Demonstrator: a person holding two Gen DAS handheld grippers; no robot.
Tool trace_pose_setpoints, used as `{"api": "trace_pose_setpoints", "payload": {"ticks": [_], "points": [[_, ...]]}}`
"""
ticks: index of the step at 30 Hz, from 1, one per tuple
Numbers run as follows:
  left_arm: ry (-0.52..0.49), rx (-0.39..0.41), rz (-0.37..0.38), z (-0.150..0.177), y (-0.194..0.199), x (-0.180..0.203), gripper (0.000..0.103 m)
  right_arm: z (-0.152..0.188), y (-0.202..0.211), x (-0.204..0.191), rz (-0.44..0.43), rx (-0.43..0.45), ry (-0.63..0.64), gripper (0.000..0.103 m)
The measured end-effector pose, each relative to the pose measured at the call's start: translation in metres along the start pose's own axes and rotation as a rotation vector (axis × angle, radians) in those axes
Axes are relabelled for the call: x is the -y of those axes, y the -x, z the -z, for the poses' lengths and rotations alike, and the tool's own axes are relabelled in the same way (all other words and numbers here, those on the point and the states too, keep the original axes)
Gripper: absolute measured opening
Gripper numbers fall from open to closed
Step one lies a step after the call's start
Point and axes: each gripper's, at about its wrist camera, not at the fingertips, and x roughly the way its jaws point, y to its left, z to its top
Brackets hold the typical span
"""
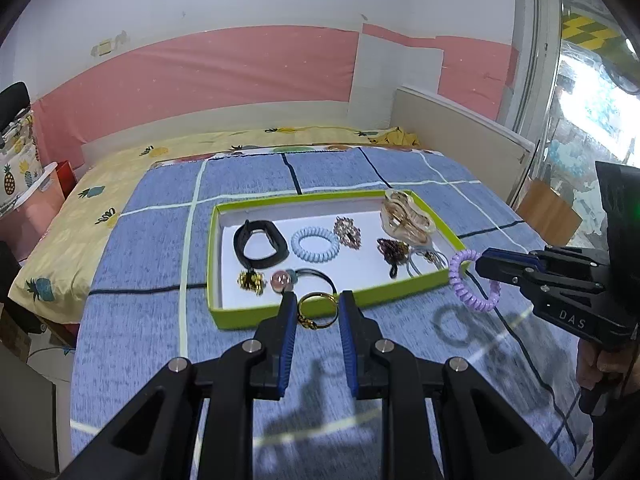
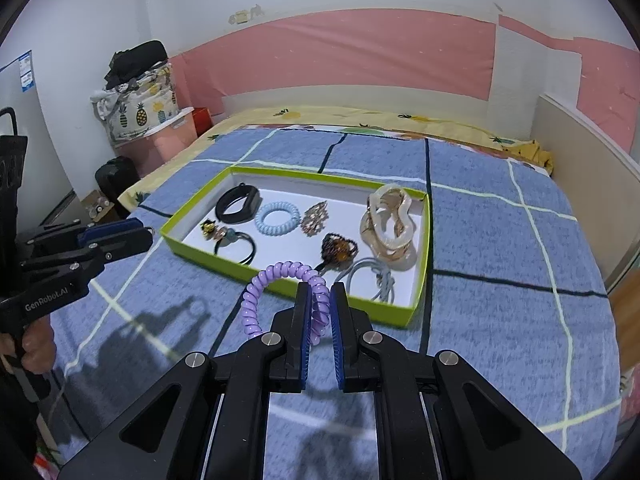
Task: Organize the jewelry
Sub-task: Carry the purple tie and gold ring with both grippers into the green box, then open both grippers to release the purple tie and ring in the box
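The left gripper [image 1: 318,310] pinches a thin gold metal ring [image 1: 317,311] just over the near wall of the green cardboard tray [image 1: 400,295]. The right gripper [image 2: 320,300] squeezes a purple plastic coil hair tie [image 2: 276,280] near the tray's near right corner. Carry both over a bare white spot, go low, then let go gently.

Home bedroom. Bed [image 1: 280,184] with blue checked blanket and pineapple-print sheet [image 1: 100,196] fills centre frame. Pink-padded wall [image 2: 340,52] behind; storage bins [image 2: 160,140] at upper left.
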Motion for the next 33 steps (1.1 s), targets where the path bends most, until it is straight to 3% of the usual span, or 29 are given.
{"api": "trace_pose_setpoints", "payload": {"ticks": [13,33], "points": [[0.008,-0.058,0.014,-0.024,-0.056,-0.004,0.022,-0.025,-0.043,0.026,0.035,-0.032,-0.053,0.009],[-0.009,-0.147,0.009,-0.014,-0.105,0.0,0.022,-0.015,-0.085,0.039,0.038,-0.143,-0.079,0.01]]}}
